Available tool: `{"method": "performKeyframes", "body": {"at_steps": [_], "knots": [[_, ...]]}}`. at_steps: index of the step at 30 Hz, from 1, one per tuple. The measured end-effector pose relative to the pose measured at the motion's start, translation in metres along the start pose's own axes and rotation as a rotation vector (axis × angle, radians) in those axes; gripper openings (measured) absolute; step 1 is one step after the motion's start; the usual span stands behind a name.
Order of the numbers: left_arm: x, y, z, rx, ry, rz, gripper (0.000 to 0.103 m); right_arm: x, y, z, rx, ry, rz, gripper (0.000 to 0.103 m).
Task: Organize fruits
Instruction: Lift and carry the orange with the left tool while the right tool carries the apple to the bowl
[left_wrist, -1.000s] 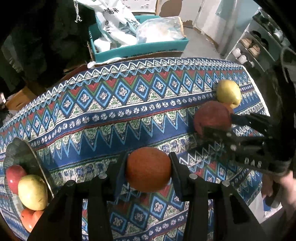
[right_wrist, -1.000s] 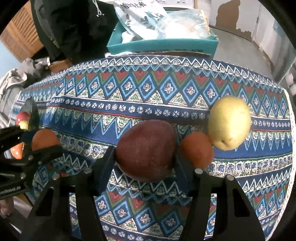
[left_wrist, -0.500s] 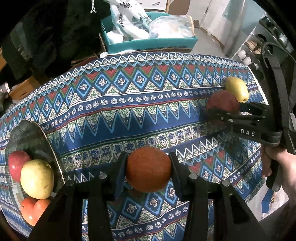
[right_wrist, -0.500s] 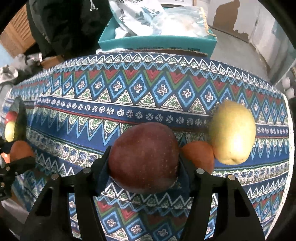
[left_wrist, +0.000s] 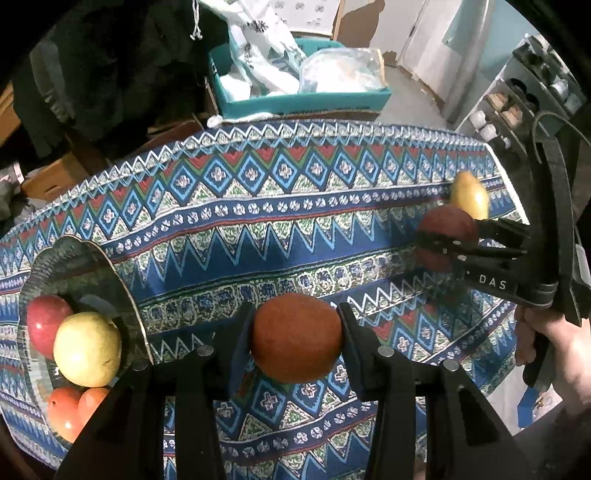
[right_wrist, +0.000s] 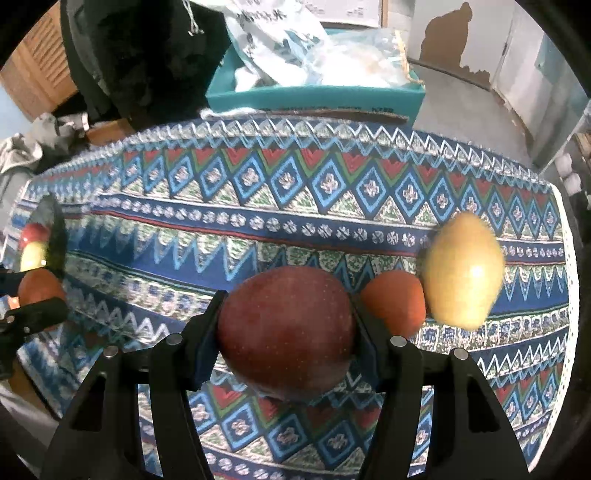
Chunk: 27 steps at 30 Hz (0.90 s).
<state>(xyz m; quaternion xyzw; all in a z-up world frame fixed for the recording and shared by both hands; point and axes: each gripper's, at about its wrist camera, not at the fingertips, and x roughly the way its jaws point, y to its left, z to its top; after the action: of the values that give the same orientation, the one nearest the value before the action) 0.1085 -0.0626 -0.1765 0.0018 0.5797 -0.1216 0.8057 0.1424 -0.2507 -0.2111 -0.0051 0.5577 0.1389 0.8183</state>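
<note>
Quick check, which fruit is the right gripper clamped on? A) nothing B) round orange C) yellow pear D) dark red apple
D: the right gripper has its black fingers pressed on both sides of the dark red apple; the yellow pear lies free on the patterned tablecloth.

The right gripper (right_wrist: 286, 332) clamps a red apple (right_wrist: 286, 332) over the tablecloth (right_wrist: 258, 229); an orange (right_wrist: 395, 302) and a pear (right_wrist: 463, 271) lie just beside it.

Patterned woven tablecloth (left_wrist: 295, 206); glass plate (left_wrist: 74, 258)
</note>
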Motion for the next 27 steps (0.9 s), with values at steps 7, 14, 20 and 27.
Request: {"method": "performKeyframes", "body": {"at_steps": [7, 14, 20, 27], "knots": [[-0.031, 0.003, -0.002, 0.016, -0.061, 0.012, 0.045, -0.037, 0.017, 0.008, -0.016, -0.06, 0.039, 0.062], [-0.06, 0.016, -0.012, -0.003, -0.105, 0.016, 0.045, -0.073, 0.052, 0.018, -0.057, -0.117, 0.092, 0.062], [-0.08, 0.035, -0.022, -0.035, -0.141, 0.026, 0.045, -0.094, 0.089, 0.026, -0.105, -0.154, 0.147, 0.062], [-0.101, 0.064, -0.034, -0.079, -0.183, 0.062, 0.045, -0.105, 0.134, 0.035, -0.157, -0.173, 0.202, 0.062]]}}
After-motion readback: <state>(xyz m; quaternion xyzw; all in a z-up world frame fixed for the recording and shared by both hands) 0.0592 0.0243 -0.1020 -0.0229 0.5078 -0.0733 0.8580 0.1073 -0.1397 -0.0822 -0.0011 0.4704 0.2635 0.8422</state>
